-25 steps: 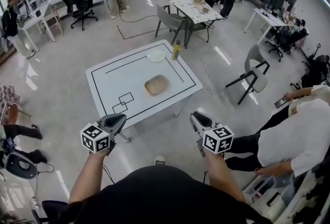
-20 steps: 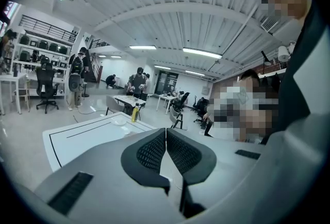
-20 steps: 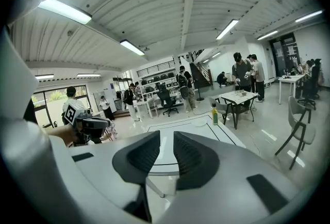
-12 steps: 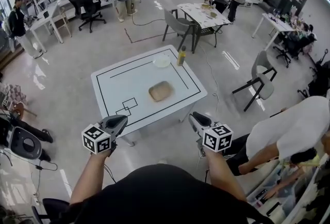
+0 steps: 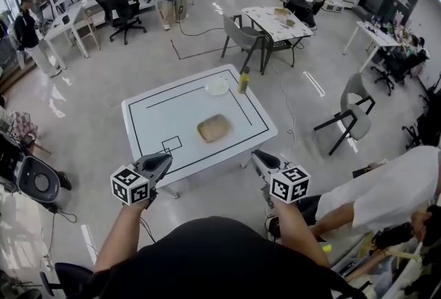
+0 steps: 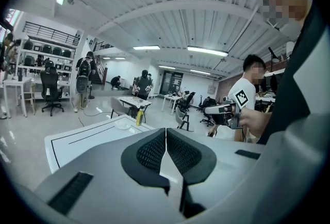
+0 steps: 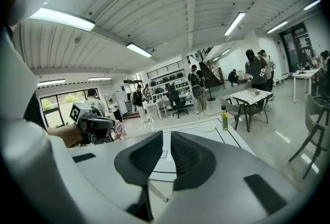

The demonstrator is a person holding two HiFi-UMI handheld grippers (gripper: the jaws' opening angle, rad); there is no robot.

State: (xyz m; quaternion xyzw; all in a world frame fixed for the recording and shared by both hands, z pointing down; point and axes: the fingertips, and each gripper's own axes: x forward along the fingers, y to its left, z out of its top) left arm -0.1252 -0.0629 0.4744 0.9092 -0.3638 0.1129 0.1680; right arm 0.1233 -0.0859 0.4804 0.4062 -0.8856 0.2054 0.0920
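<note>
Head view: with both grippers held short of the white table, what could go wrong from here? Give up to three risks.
1. The bottle stands upright by the far edge of the table, next to the plate; a reach across might tip it.
2. The left gripper has its jaws together, so it could only push the bread, not grasp it.
3. A person in white bends close beside the right gripper; a swing could hit them.

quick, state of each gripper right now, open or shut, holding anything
Left gripper: shut, nothing between the jaws.
Right gripper: open by a narrow gap, holding nothing.
</note>
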